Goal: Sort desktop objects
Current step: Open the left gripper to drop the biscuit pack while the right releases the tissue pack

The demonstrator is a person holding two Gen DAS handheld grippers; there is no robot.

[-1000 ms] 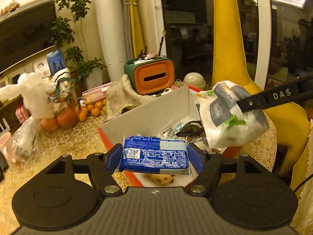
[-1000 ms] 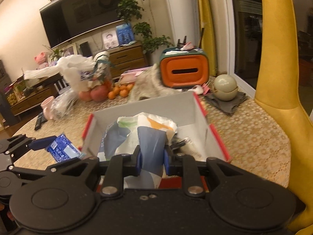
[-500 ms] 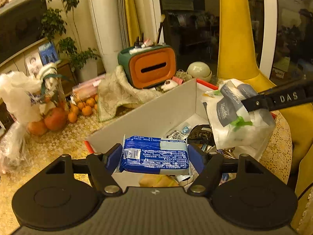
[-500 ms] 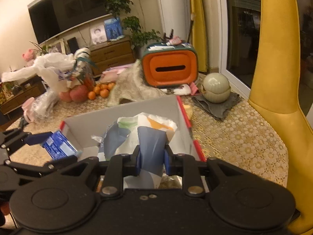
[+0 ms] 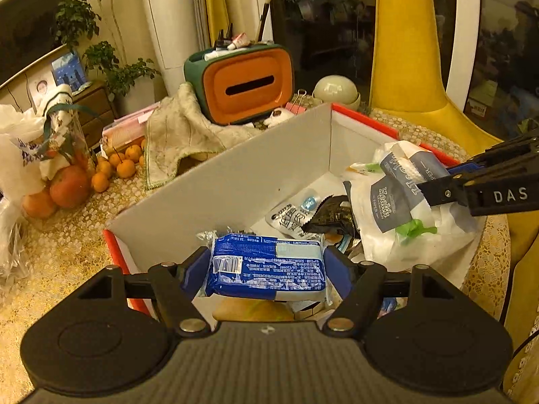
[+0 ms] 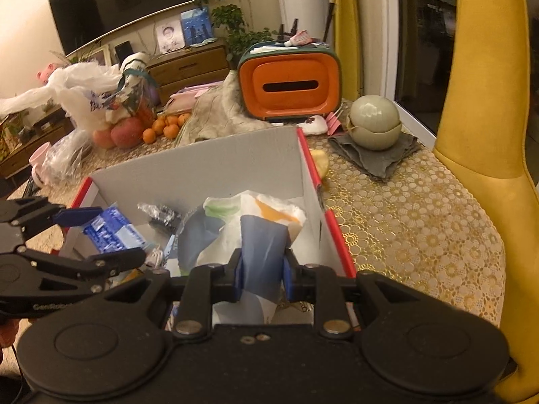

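Observation:
My left gripper (image 5: 266, 269) is shut on a blue packet of wipes (image 5: 267, 271), held lengthwise between its blue pads over the near left part of the grey cardboard box (image 5: 235, 181) with red edges. In the right wrist view the same packet (image 6: 111, 232) hangs by the box's left wall. My right gripper (image 6: 261, 276) is shut on a white and grey tissue pack (image 6: 252, 232), which hangs over the box's right half (image 5: 397, 208). Small sachets (image 5: 296, 213) lie on the box floor.
Behind the box stand an orange tissue holder (image 5: 244, 84), a crumpled cloth (image 5: 178, 138), oranges and apples (image 5: 111, 168), plastic bags (image 5: 20, 158) and a round green bowl (image 6: 374, 123) on a grey cloth. A yellow chair (image 6: 485, 107) borders the table's right edge.
Both grippers have moved forward and down over the box, each keeping its packet. The box now looks larger and closer in both views.

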